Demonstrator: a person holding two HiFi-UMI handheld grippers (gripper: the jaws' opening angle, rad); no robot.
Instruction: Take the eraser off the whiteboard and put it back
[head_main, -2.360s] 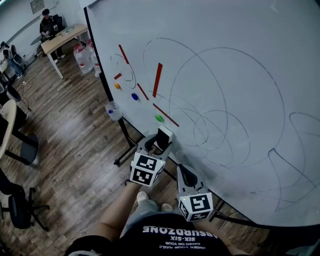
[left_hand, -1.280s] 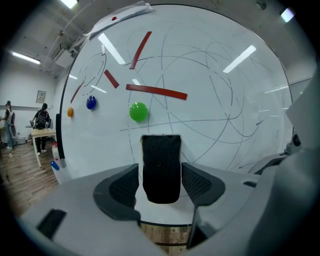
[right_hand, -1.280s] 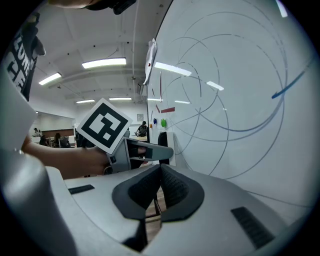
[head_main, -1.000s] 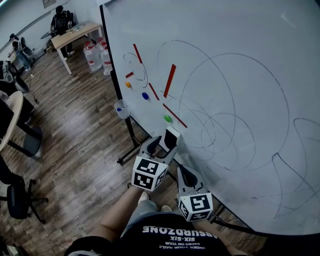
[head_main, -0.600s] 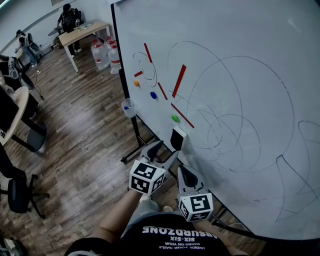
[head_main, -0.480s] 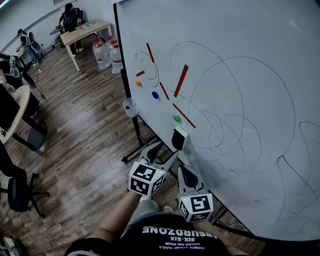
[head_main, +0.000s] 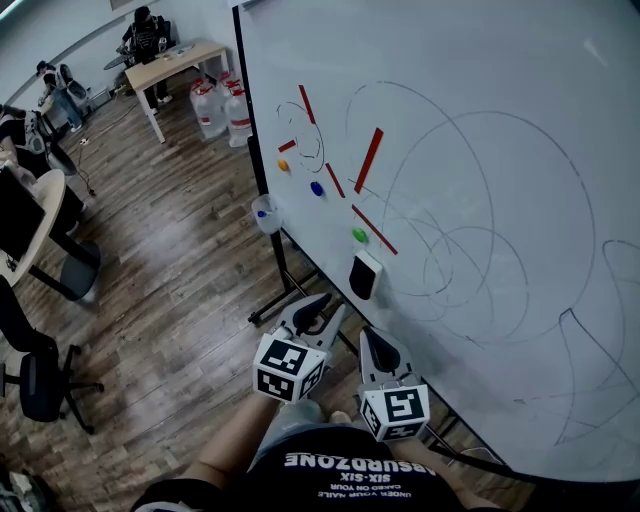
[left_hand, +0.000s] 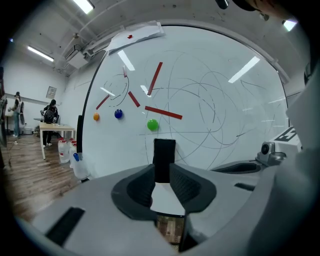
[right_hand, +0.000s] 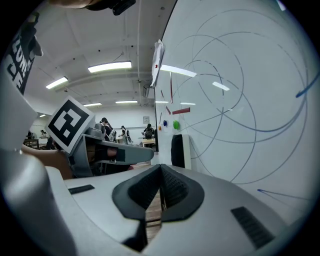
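Note:
The eraser (head_main: 366, 277), black with a white back, sticks upright on the whiteboard (head_main: 480, 150) just below a green magnet (head_main: 359, 235). My left gripper (head_main: 323, 309) hangs a short way in front of it, apart from it. Its jaws are closing with nothing between them. In the left gripper view the eraser (left_hand: 164, 159) stands beyond the fingertips of the left gripper (left_hand: 161, 182), and a gap still shows between the pads. My right gripper (head_main: 372, 336) is shut and empty beside the left one, close to the board. From the right gripper (right_hand: 160, 180) the eraser (right_hand: 178, 151) lies ahead.
Red strips (head_main: 369, 160), a blue magnet (head_main: 317, 188) and an orange magnet (head_main: 283, 165) sit on the board among pen curves. A cup (head_main: 265, 213) hangs at the board's left edge. Water bottles (head_main: 215, 100), a desk (head_main: 180, 55) with people and chairs (head_main: 40, 385) stand on the wooden floor.
My left gripper let go of the eraser and drew back from the board toward me, and its jaws have narrowed. The eraser stays stuck on the board. The right gripper kept still.

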